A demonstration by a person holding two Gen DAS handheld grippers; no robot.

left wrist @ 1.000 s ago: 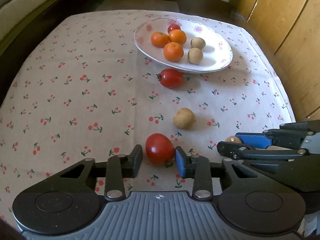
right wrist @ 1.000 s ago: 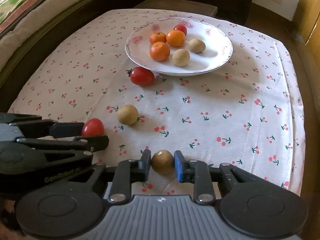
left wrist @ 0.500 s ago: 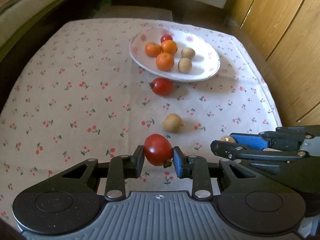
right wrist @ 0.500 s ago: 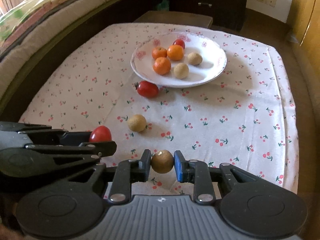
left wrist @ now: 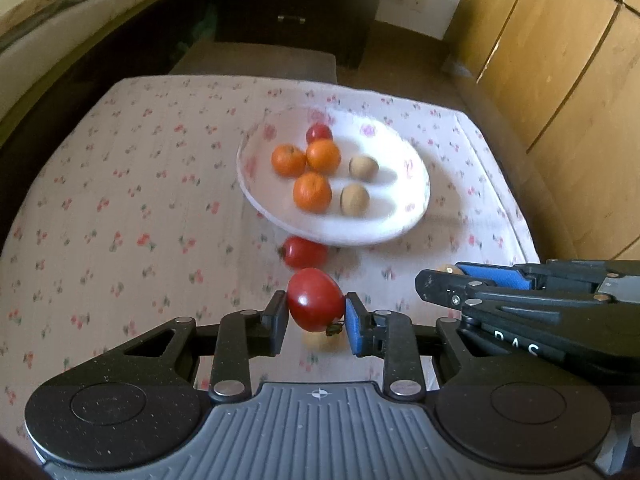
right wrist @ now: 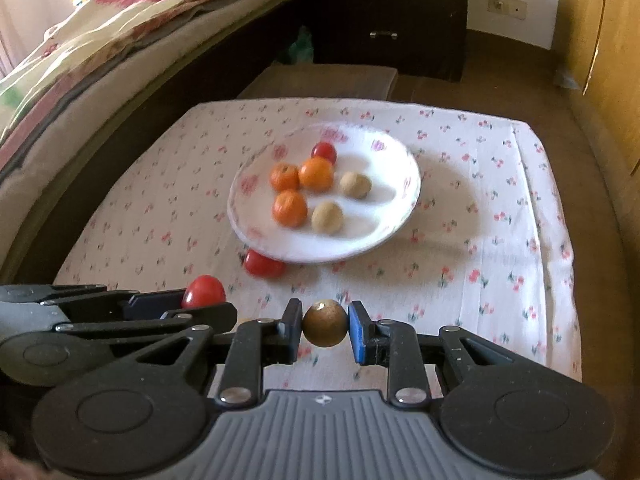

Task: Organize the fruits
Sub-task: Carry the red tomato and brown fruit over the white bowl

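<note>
- Desk (left wrist: 100, 200), under a cherry-print cloth, carries everything.
- White plate (left wrist: 412, 184) sits toward the far side of the desk. In it: three oranges, two small brown fruits and one small red tomato at the back. Room remains on its right half.
- Loose tomato (left wrist: 304, 251) lies on the cloth just beside the plate's near rim; another brownish fruit shows dimly below my left jaws.
- My left hand-held gripper (left wrist: 316, 314) is clamped on a red tomato (left wrist: 315, 298), lifted clear of the cloth. Judgement: thin skin, soft flesh, smooth; I hold it across its widest part, and more squeeze would bruise it.
- My right hand-held gripper (right wrist: 325, 326) is closed on a small brown round fruit (right wrist: 324, 323), also off the cloth. Judgement: light, firm, rough-skinned; it is gripped at its middle, so it should not slip.
</note>
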